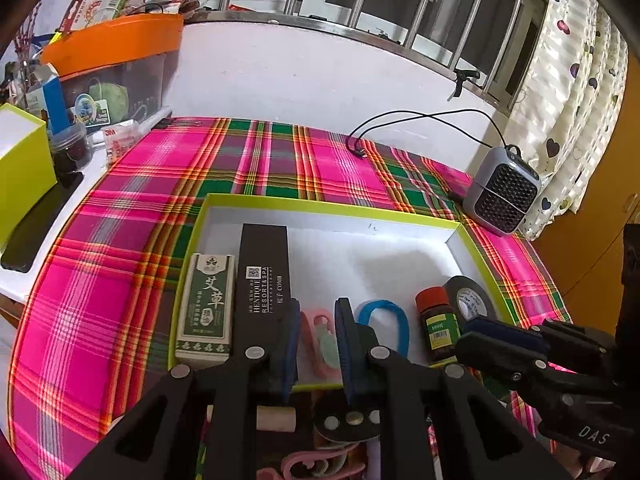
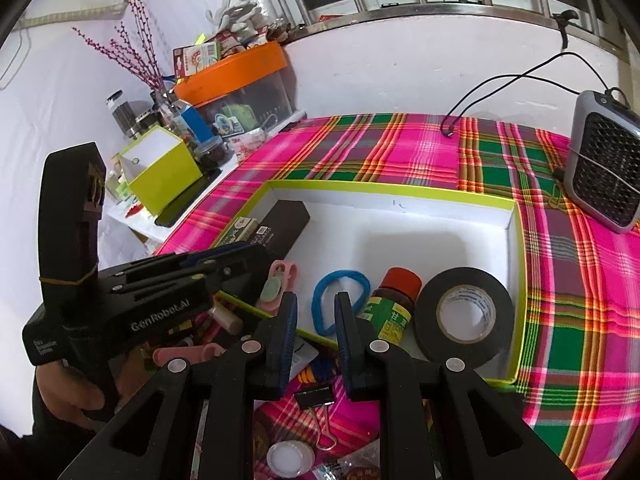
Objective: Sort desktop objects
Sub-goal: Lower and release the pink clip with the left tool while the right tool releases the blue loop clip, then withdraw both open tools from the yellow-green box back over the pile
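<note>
Pink-and-green plaid cloth (image 2: 400, 148) covers the bench under a barred window, and on it sits the lime-rimmed tray (image 2: 400, 188) that already holds a black tape roll (image 2: 464, 316), a red-capped bottle (image 2: 394, 300), a blue hair band (image 2: 340, 274) and two long boxes by its left wall. Your right tongs (image 2: 316, 300) hang over the tray's near edge, slightly parted with nothing between the pads. Your left tongs (image 1: 318, 308) hover just to their left, clenched as far as they seem to go and empty. What is left to sort looks to be the clutter on the near side of the tray, and the closest piece is the black binder clip (image 2: 314, 398). It lies on the cloth outside the tray, just short of your right tongs and almost in line with their gap. Its wire handles trail toward you, so its long axis runs roughly along the tongs. Your right hand is the nearer; you would likely need to draw back and dip, taking the clip across its black body.
</note>
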`<state>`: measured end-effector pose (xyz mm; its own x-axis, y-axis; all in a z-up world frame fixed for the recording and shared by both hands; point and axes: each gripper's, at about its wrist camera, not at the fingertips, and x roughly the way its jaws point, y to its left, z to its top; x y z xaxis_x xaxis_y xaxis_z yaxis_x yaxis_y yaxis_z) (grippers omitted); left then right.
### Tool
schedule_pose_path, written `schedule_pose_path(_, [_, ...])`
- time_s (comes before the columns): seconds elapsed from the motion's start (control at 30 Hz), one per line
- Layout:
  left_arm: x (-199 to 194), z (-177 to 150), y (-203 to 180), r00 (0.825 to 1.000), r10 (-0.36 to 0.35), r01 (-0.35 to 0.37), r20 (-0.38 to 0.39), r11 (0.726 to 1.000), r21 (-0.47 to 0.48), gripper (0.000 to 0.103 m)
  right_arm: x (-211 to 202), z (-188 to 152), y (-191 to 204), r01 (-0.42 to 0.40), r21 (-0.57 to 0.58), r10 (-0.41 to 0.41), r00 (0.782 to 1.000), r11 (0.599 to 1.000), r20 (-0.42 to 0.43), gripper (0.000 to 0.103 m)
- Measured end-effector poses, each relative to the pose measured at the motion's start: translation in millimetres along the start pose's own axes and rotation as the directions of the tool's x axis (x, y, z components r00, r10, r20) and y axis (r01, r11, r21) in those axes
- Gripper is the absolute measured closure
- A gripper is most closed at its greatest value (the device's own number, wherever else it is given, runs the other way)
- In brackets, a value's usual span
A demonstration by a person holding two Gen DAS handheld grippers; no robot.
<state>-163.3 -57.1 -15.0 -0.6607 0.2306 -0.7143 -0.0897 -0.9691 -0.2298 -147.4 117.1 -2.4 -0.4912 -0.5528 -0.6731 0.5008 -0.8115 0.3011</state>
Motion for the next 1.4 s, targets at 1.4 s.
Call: schedule_pose_path(1.4, [-52.1,-63.9,-38.1,0.998,-0.020,0.022,-0.061,0.999,0.042,0.084,-48.5,-46.6,16.6,0.002,-0.047,-0.002,1.000,0.999,-0.010,0.075])
